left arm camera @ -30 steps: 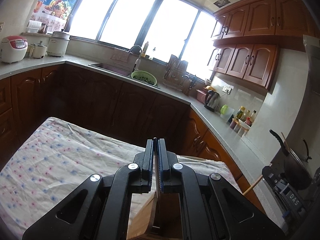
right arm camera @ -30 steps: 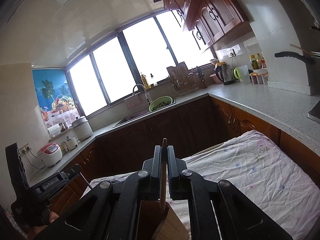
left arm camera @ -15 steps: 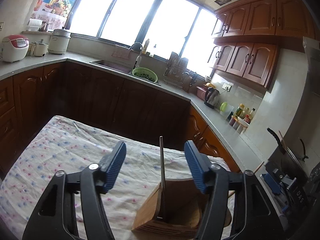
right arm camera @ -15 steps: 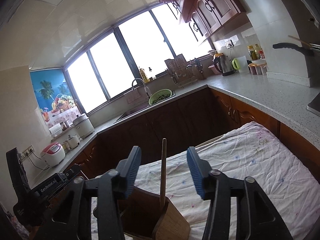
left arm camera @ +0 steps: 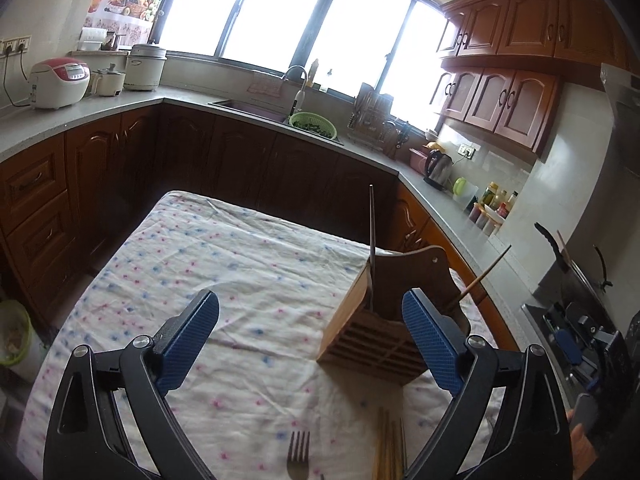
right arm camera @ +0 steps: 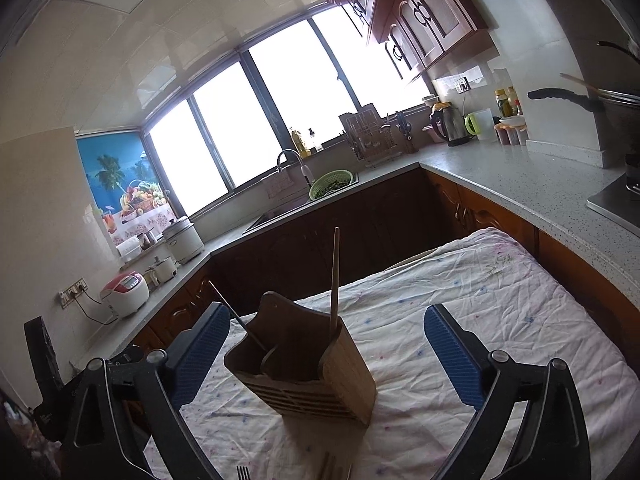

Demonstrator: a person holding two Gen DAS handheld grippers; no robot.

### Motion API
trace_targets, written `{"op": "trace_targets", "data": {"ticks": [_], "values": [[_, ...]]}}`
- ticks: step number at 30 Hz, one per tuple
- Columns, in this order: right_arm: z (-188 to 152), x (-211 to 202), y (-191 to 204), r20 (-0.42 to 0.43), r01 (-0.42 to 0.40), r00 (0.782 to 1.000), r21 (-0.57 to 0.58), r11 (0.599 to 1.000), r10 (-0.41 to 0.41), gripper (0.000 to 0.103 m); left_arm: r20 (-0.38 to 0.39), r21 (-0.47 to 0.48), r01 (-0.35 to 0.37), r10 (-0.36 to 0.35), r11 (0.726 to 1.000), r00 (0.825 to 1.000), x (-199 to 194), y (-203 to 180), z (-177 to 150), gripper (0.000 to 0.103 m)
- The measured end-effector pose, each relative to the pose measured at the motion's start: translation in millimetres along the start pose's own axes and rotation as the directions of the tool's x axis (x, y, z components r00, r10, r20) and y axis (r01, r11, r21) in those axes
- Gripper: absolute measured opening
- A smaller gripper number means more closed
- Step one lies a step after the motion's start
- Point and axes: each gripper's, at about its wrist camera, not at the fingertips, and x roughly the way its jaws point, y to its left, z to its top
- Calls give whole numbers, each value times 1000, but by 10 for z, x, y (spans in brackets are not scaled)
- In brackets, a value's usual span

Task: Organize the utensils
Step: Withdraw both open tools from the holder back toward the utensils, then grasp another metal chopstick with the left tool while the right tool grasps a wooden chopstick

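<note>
Both tongs stand wide apart, gripping nothing. The wooden utensil holder sits on the cloth-covered desk, just ahead of the left tongs and against their right blade; from the right tongs it lies between the blades, nearer the left one. A dark metal utensil and a wooden chopstick stand in it. A fork and what look like more chopsticks lie nearer, on the cloth.

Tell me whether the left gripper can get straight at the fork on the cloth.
Probably yes. The left gripper is open and empty, and the fork lies bare on the tablecloth just below it, beside the chopsticks. The wooden holder stands farther off, out of the way.
</note>
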Motion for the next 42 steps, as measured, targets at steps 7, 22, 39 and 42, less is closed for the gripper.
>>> {"op": "trace_targets", "data": {"ticks": [7,22,39,42], "values": [[-249,-336,-16,-48,16,999,4,1000,-16,99,-59,-15,8,-9,1000,998,-281,83,-335,95],[-696,-659,-69,-127,45,991,7,999,-43,99,-166,23,-2,6,1000,986,-479,140,-833,95],[-856,-526,13,-196,35,980,-30,999,-40,96,-249,138,31,5,990,969,-446,-75,-1053,85],[-899,-426,24,-231,32,972,-39,999,-40,76,-296,161,50,0,986,955,-338,-145,-1161,69]]}}
